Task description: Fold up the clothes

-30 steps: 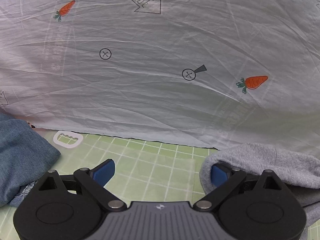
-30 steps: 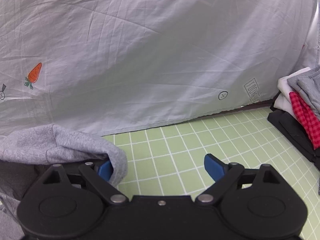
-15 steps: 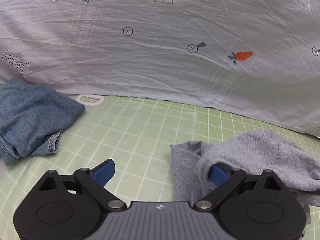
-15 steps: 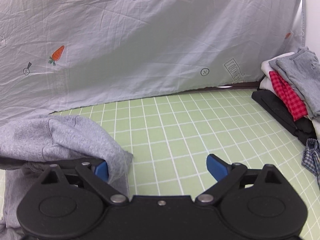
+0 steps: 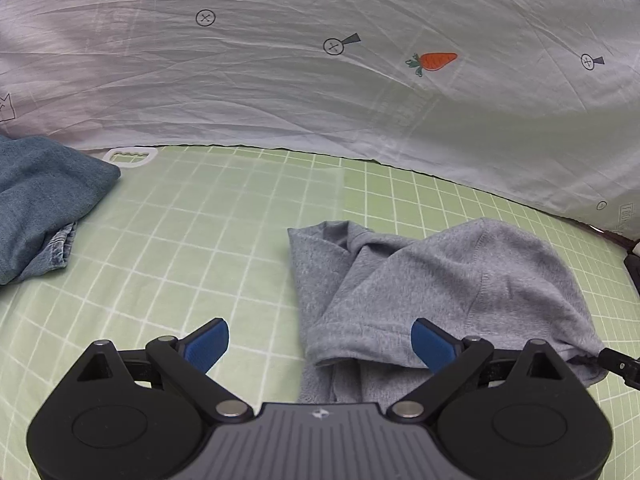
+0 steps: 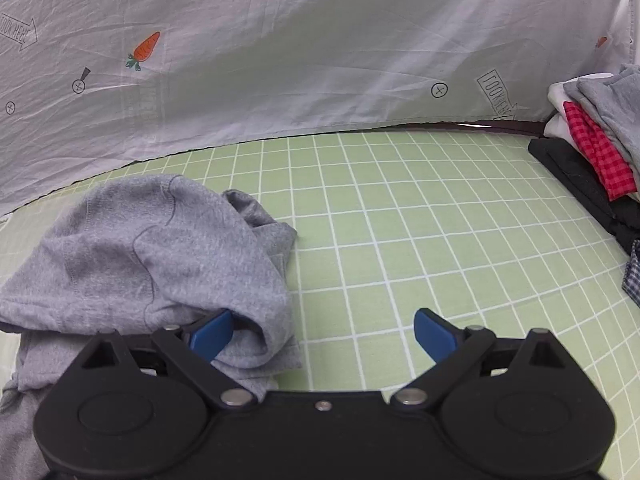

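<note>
Left wrist view: left gripper is seen spread wide, grasping nothing; gray garment lies crumpled btwn its fingers & beyond its right finger. Right gripper, also released, has it draped over its left finger; long axis runs across both.

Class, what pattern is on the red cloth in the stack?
Red checked cloth, clearest in the right wrist view.

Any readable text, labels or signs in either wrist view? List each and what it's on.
"LOOK HERE" in an arrow, printed on the white sheet, top left of the right wrist view.
A second arrow print at the sheet's lower right: tilted, likely the same words, not clearly legible.
Small logo on the left gripper body: no words.
</note>
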{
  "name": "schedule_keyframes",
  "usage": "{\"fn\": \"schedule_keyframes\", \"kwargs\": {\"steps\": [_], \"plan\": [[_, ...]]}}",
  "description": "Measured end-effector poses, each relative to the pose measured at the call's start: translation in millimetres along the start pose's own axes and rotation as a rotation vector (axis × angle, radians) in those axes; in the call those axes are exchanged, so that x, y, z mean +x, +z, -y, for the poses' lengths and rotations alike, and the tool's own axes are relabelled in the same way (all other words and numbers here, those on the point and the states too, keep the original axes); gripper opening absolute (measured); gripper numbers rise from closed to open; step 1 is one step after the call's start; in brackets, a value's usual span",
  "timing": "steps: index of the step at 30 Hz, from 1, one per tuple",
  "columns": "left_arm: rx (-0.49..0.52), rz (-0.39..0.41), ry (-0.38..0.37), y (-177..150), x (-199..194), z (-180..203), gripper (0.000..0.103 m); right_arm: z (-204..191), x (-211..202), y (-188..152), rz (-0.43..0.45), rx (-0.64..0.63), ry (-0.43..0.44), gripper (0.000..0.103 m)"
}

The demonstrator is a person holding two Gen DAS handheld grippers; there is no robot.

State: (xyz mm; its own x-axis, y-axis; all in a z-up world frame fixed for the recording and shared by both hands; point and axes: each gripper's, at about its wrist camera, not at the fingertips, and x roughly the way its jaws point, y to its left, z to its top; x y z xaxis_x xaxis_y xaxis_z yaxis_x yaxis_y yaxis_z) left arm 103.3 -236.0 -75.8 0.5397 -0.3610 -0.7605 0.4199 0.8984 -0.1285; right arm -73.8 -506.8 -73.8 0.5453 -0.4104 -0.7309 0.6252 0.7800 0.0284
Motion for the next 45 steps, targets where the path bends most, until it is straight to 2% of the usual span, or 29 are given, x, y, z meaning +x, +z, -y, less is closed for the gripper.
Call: {"fn": "schedule_keyframes", "kwargs": {"steps": [4, 9, 15, 21, 28, 32, 45], "plan": [[0.028, -0.030, 0.044, 2, 18, 6, 0.098, -4, 1, 8, 0.030, 0.020, 0.037, 0.100], [0.020, -0.085, 0.079, 2, 42, 0, 0.098, -4, 21, 12, -0.011, 0.019, 0.019, 0.100], [-0.006, -0.155, 0.076, -2, 67, -8, 0.098, -5, 46, 9, -0.076, 0.033, 0.009, 0.100], [-0.018, -0.162, 0.067, -2, 69, -8, 0.099, -8, 52, 13, -0.083, 0.024, 0.007, 0.100], [-0.075, -0.093, 0.058, -11, 17, -22, 0.099, -4, 9, 9, -0.011, 0.018, 0.023, 0.100], [-0.109, -0.065, 0.058, -29, -17, -31, 0.099, 2, -18, -12, 0.000, 0.007, 0.035, 0.100], [-0.120, -0.235, 0.056, -142, -64, -35, 0.099, 27, -75, -122, -0.168, 0.008, 0.064, 0.100]]}}
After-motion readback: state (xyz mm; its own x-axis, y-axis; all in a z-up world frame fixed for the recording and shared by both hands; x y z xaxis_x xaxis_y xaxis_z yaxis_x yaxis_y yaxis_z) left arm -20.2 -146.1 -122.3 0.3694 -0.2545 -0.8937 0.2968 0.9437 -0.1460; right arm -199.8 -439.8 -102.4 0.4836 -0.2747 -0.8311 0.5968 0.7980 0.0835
